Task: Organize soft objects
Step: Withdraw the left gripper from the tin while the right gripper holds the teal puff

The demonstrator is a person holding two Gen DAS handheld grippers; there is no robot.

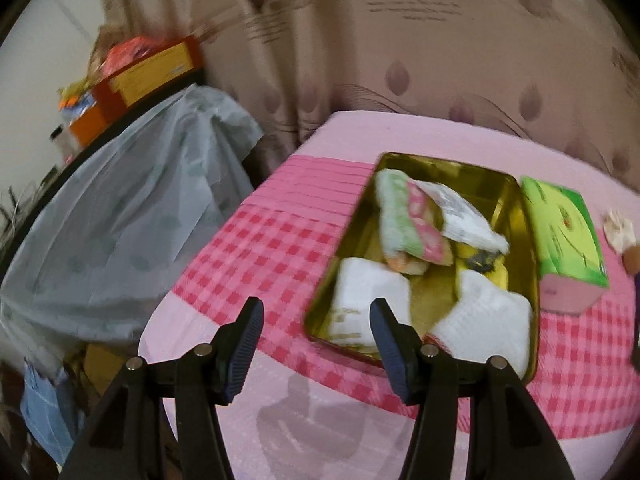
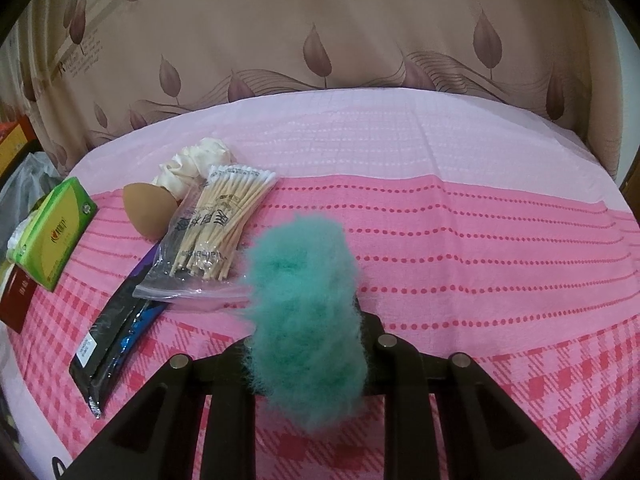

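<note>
Left gripper [image 1: 316,344], lower centre of left wrist view: two ribbed black pads spread apart, nothing between, hovering near the pink checked cloth [image 1: 256,248]. Centre right: rectangular gold metal tin [image 1: 516,200], shiny walls, w/ 2 white folded cloths [image 1: 372,300] at its near end, plus a green-pink towel roll [image 1: 404,220] and white printed packet [image 1: 464,216] further back. Green tissue pack [image 1: 568,236] just beside the tin's right wall. Grey plastic sheet [image 1: 132,208] at left.

Right wrist view: right gripper [image 2: 308,320] pinching a fluffy teal pom-pom [image 2: 308,292], bottom centre; fuzz hides the pads. Left of frame: 1 clear bag of wooden cotton swabs [image 2: 216,224], 1 tan teardrop sponge [image 2: 146,210], cream satin scrunchie [image 2: 196,164], black flat packet [image 2: 116,336], green tissue pack [image 2: 52,232].
</note>
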